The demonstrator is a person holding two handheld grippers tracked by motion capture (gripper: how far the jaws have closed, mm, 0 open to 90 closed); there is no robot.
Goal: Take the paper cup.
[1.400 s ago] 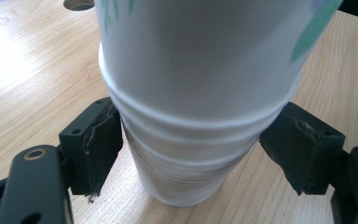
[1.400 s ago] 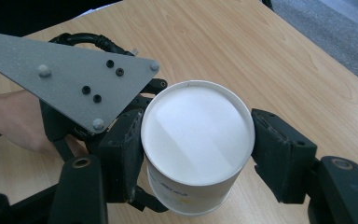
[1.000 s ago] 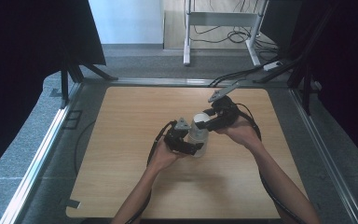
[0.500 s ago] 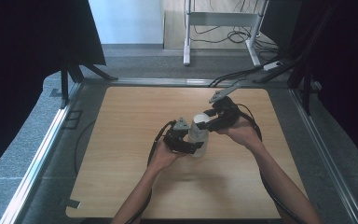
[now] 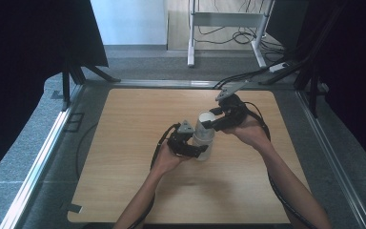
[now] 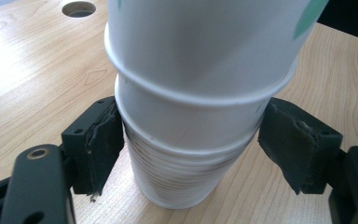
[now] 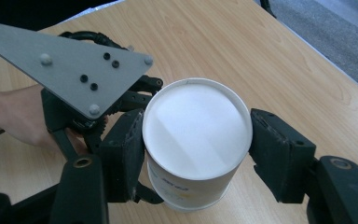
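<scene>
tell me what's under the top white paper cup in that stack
Under the top white paper cup sit more nested white paper cups, upside down, their rolled rims packed at the base on the light wooden table. Anything inside the stack is hidden by the cup walls.

The table (image 5: pixel 138 124) looks like pale wood with a smooth, faintly shiny grain; the cups (image 6: pixel 200 93) look like white paper, matt; the pads (image 6: pixel 98 140) on the black jaws look like worn, rough rubber; the plate (image 7: pixel 70 65) is grey and matt.
</scene>
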